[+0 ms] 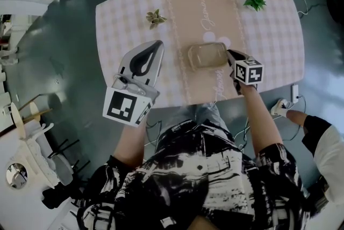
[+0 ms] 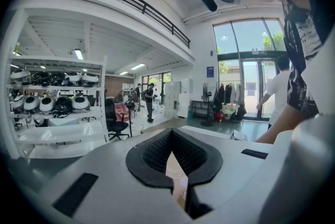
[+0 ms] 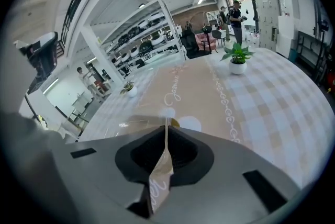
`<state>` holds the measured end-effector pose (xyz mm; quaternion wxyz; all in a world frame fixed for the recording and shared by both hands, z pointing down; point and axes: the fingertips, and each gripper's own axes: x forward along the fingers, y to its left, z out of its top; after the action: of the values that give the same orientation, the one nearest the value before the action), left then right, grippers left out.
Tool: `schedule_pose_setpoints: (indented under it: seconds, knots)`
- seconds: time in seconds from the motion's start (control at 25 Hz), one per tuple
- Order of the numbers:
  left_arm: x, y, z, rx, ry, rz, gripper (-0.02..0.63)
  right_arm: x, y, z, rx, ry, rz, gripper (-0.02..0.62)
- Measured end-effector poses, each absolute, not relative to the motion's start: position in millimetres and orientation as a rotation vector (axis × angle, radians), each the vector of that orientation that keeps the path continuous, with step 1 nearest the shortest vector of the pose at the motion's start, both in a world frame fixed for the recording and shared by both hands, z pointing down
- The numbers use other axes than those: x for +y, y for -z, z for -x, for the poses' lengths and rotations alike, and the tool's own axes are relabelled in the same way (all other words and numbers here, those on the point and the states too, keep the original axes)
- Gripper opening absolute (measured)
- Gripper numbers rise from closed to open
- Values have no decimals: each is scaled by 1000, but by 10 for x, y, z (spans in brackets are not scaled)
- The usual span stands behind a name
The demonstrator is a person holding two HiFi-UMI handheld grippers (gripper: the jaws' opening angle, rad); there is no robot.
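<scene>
A clear plastic bag [image 1: 206,56] lies on the pink checked tablecloth [image 1: 129,19] near the table's front edge. My right gripper [image 1: 228,52] is at the bag's right end, shut on its thin edge. In the right gripper view the clear film [image 3: 160,176] runs pinched between the jaws of the right gripper [image 3: 166,126], and the rest of the bag is a faint sheen ahead. My left gripper [image 1: 157,44] hovers left of the bag, apart from it. The left gripper [image 2: 170,133] is tilted up toward the room, its jaws together with nothing between them.
Two small potted plants stand on the table, one at the far left [image 1: 156,18] and one at the far right [image 1: 255,0] [image 3: 237,60]. A power strip [image 1: 294,93] and cables lie on the floor at the right. Another person's sleeve [image 1: 325,145] is at the right. Shelves of helmets [image 2: 47,102] line the room.
</scene>
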<state>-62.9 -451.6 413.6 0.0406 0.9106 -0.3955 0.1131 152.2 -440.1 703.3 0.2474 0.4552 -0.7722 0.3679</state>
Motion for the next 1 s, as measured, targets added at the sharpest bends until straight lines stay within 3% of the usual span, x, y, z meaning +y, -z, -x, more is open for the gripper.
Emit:
schedule_pose_setpoints:
  seconds: [0.32, 1.0]
  knots:
    - [-4483, -3960, 633, -1223, -319, -2818, 0, -4623, -6179, -1602, -2236, -780, -1337, 15]
    - [-4510, -3056, 637, -1307, -209, -2960, 0, -4611, -3098, -1857, -2568, 28, -1684, 15]
